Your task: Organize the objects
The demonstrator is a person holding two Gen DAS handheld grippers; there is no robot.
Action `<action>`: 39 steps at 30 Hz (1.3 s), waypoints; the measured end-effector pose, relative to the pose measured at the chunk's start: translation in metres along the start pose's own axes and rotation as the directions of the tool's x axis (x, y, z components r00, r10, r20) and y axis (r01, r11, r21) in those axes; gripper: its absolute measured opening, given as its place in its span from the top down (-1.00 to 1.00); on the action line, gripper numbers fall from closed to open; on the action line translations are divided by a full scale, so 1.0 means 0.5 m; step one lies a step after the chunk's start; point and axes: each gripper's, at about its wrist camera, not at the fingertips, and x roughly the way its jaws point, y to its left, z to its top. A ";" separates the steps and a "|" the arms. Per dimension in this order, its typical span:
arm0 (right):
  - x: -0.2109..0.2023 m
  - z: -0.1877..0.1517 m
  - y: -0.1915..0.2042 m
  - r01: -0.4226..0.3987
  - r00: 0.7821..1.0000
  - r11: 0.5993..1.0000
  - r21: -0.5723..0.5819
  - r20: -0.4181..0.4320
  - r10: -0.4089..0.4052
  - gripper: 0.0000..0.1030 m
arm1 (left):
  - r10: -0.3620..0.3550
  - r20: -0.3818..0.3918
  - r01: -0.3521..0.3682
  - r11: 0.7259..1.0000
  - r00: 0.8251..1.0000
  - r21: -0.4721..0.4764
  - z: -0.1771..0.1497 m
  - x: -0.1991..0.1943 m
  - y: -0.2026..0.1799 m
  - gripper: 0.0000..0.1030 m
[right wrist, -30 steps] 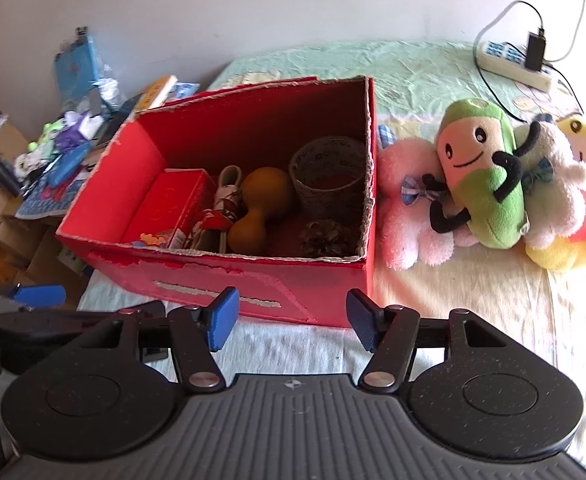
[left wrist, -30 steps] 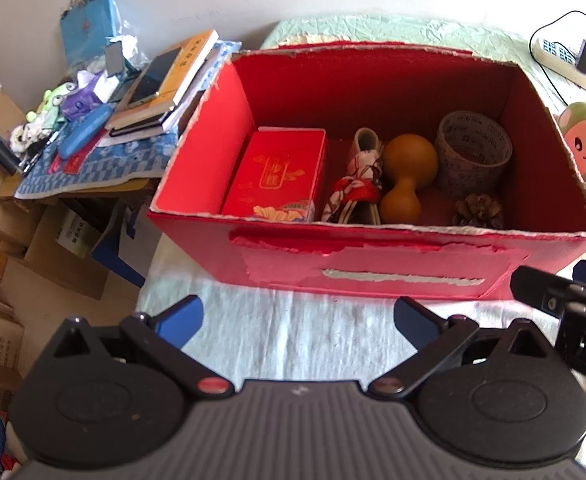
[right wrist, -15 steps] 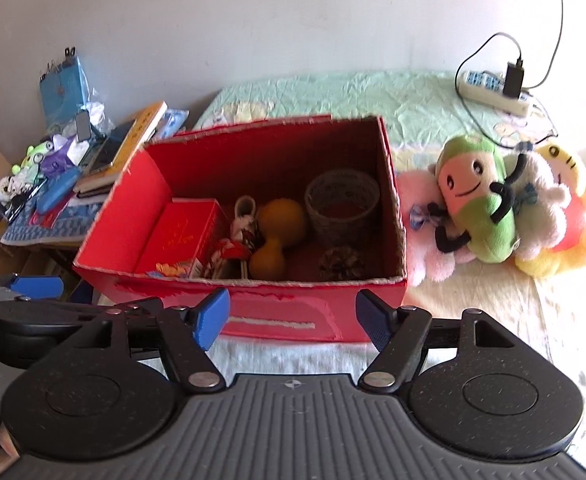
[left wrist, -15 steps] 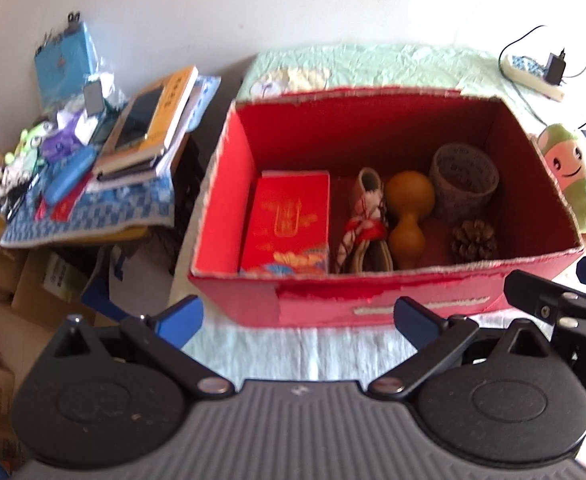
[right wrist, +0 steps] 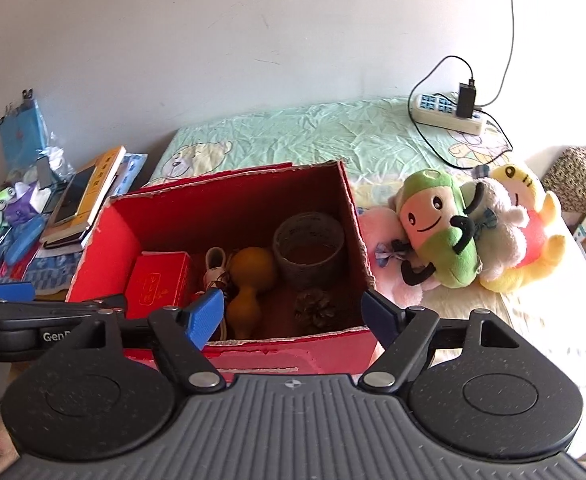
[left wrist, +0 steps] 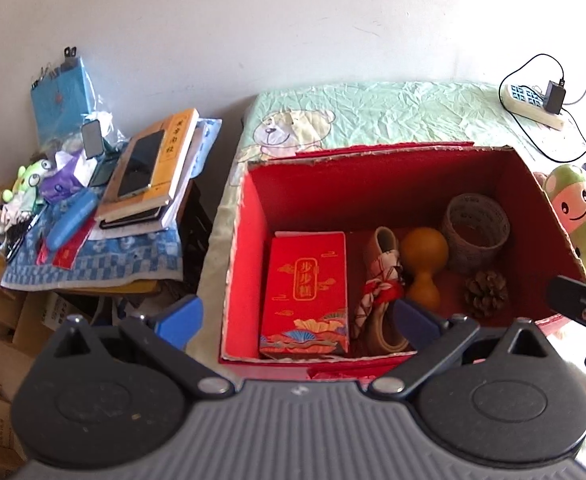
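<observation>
Both our left gripper (left wrist: 295,315) and right gripper (right wrist: 293,312) hang wide open and empty, the right one's jaws having just spread, so reaching into the red box (right wrist: 333,344) could easily knock the gourd (right wrist: 249,280) over.

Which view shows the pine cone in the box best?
The left wrist view: the pine cone lies fully visible on the floor of the red box. The right wrist view shows it darker, in shadow behind the box's near wall.

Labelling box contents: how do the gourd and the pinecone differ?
The gourd is smooth and orange-tan; the pinecone is dark brown and scaly. The gourd is a two-lobed shape and clearly bigger; the pinecone is a small round clump. Both lie loose on the floor of the red box, near the woven basket.
</observation>
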 end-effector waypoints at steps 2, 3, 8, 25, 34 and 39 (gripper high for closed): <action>0.000 0.000 -0.004 0.012 1.000 1.000 0.016 0.001 -0.012 -0.53 | -0.007 -0.006 0.007 1.000 1.000 -0.007 -0.001 0.005 0.002 -0.96; 0.000 0.001 -0.005 0.016 1.000 1.000 0.020 0.002 -0.016 -0.54 | -0.007 -0.008 0.007 1.000 1.000 -0.012 -0.001 0.007 0.003 -0.96; 0.009 0.007 -0.003 0.030 1.000 0.999 0.014 -0.001 -0.030 -0.56 | -0.008 -0.010 0.008 1.000 1.000 -0.017 -0.002 0.015 -0.002 -0.96; 0.061 0.042 0.012 -0.028 0.999 0.997 -0.068 -0.041 0.025 -0.62 | 0.026 -0.033 -0.028 0.999 0.999 -0.042 0.019 0.047 -0.018 -0.96; 0.086 0.048 0.012 -0.028 0.997 0.998 -0.058 -0.069 0.024 -0.62 | 0.010 -0.065 -0.012 0.999 0.998 -0.032 0.024 0.074 -0.025 -0.96; 0.103 0.056 0.019 -0.026 0.995 0.997 -0.072 -0.095 0.020 -0.62 | 0.007 -0.083 -0.010 0.999 0.997 -0.036 0.028 0.086 -0.022 -0.96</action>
